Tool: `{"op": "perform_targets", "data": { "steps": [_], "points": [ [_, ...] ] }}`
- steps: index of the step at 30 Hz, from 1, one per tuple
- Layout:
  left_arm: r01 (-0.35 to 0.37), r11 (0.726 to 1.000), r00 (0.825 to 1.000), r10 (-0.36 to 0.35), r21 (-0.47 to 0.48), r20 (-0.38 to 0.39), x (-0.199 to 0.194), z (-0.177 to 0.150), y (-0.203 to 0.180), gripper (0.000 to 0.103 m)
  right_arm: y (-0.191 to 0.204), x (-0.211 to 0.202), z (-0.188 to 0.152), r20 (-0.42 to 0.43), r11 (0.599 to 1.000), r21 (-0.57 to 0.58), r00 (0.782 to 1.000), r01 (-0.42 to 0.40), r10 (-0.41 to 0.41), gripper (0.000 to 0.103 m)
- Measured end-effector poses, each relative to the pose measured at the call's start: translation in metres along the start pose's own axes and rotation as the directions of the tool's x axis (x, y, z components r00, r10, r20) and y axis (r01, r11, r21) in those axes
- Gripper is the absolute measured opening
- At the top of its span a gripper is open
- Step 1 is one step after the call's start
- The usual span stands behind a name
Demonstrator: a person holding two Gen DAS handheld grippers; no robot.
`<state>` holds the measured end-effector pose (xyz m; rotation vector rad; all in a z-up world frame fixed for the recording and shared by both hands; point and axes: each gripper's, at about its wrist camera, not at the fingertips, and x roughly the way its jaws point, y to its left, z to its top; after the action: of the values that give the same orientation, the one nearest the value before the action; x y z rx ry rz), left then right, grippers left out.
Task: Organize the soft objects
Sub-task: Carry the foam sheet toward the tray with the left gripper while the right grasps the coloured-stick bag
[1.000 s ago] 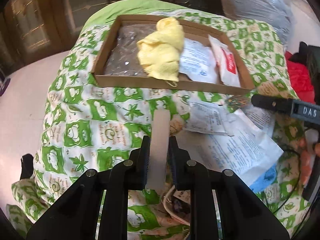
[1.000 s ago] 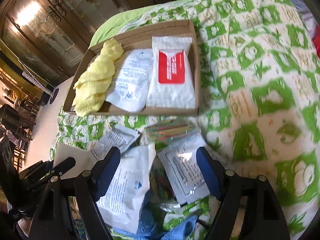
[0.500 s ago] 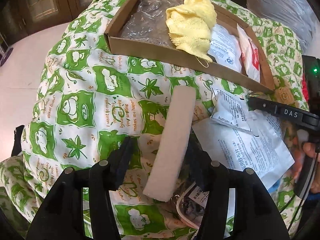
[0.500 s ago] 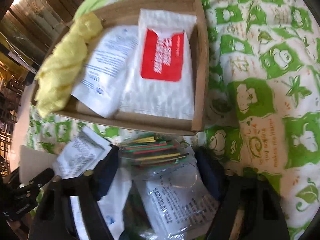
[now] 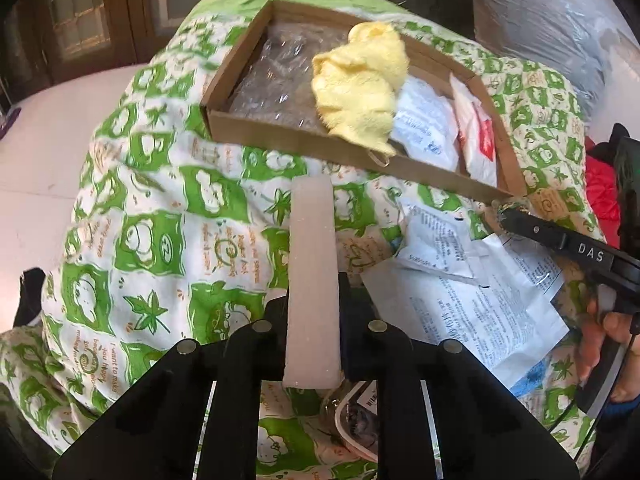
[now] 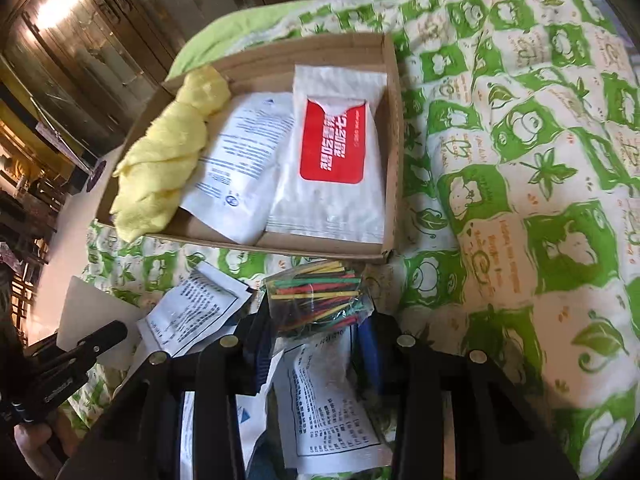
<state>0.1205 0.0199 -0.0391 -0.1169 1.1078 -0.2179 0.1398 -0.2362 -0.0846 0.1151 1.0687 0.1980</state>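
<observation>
The left gripper [image 5: 313, 300] is clamped on a pale foam strip [image 5: 312, 264], held near the cardboard tray [image 5: 280, 136]. The right gripper [image 6: 316, 344] pinches a bag of coloured sticks [image 6: 316, 296] over the quilt [image 6: 520, 200], near the tray's front right corner.
</observation>
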Motion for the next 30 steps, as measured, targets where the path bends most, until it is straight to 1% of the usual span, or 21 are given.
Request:
{"op": "perform_targets", "data": {
  "steps": [5, 9, 13, 16, 18, 23, 30],
  "points": [
    [0.021, 1.0, 0.999, -0.021, -0.003, 0.035, -0.008, 0.002, -0.001, 0.014, 0.004, -0.006, -0.001, 0.033, 1.0, -0.013, 0.999, -0.017, 0.017, 0.037],
    [0.038, 0.999, 0.997, -0.037, -0.016, 0.066, -0.013, 0.005, 0.002, 0.014, -0.003, -0.013, 0.004, 0.065, 0.999, -0.001, 0.997, -0.034, 0.034, 0.037],
    [0.041, 0.999, 0.997, -0.04, -0.015, 0.065, -0.012, 0.006, 0.002, 0.014, -0.008, -0.015, 0.006, 0.086, 0.998, 0.024, 0.995, -0.051, 0.048, 0.037],
    [0.04, 0.999, 0.997, -0.039, -0.014, 0.067, -0.012, 0.005, 0.001, 0.014, -0.013, -0.026, 0.011, 0.141, 0.997, 0.036, 0.988, -0.063, 0.057, 0.036],
    [0.04, 0.999, 0.997, -0.04, -0.013, 0.065, -0.012, 0.005, 0.001, 0.014, -0.016, -0.029, 0.013, 0.152, 0.997, 0.042, 0.987, -0.061, 0.054, 0.036],
    [0.037, 0.999, 0.998, -0.037, -0.003, 0.056, -0.01, 0.005, 0.001, 0.014, -0.022, -0.025, 0.013, 0.123, 0.996, 0.07, 0.991, -0.059, 0.051, 0.036],
    [0.042, 0.999, 0.997, -0.042, -0.003, 0.059, -0.01, 0.005, 0.0, 0.014, -0.018, -0.022, 0.012, 0.12, 0.997, 0.062, 0.992, -0.049, 0.041, 0.036]
  ]
}}
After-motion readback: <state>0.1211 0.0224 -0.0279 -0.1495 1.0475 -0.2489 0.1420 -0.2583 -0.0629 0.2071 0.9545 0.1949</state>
